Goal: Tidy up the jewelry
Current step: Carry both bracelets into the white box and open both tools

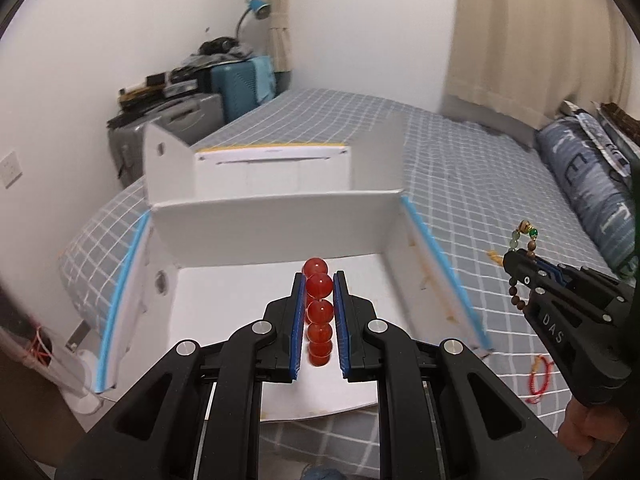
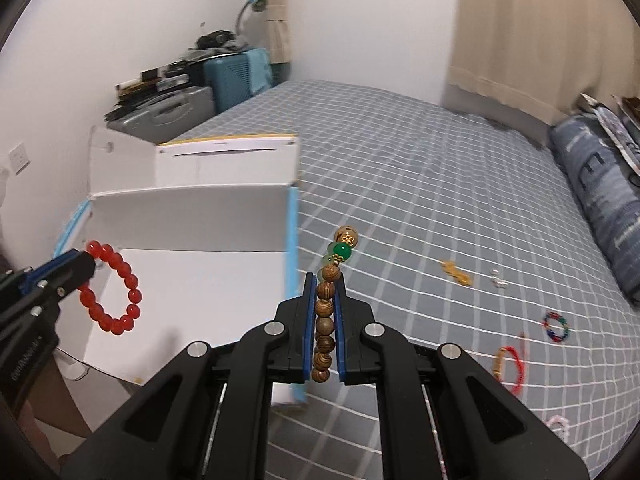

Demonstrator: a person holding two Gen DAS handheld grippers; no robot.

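Note:
My left gripper (image 1: 319, 280) is shut on a red bead bracelet (image 1: 319, 312), held above the floor of an open white box (image 1: 224, 300). From the right wrist view the same red bead bracelet (image 2: 114, 292) hangs as a full ring from the left gripper (image 2: 90, 262) over the white box (image 2: 192, 280). My right gripper (image 2: 325, 280) is shut on a wooden bead bracelet (image 2: 325, 312) with green and gold beads at its top, over the checked bed just right of the box's blue-edged wall. The left wrist view shows the right gripper (image 1: 510, 260) with that wooden bead bracelet (image 1: 520, 248).
On the grey checked bedsheet (image 2: 400, 168) lie a gold piece (image 2: 456, 274), small white pieces (image 2: 497, 278), a multicoloured bead ring (image 2: 557, 327), a red cord bracelet (image 2: 510, 368) and a pale pink ring (image 2: 558, 424). A blue pillow (image 2: 600, 200) lies at the right. Suitcases (image 2: 208, 80) stand behind the box.

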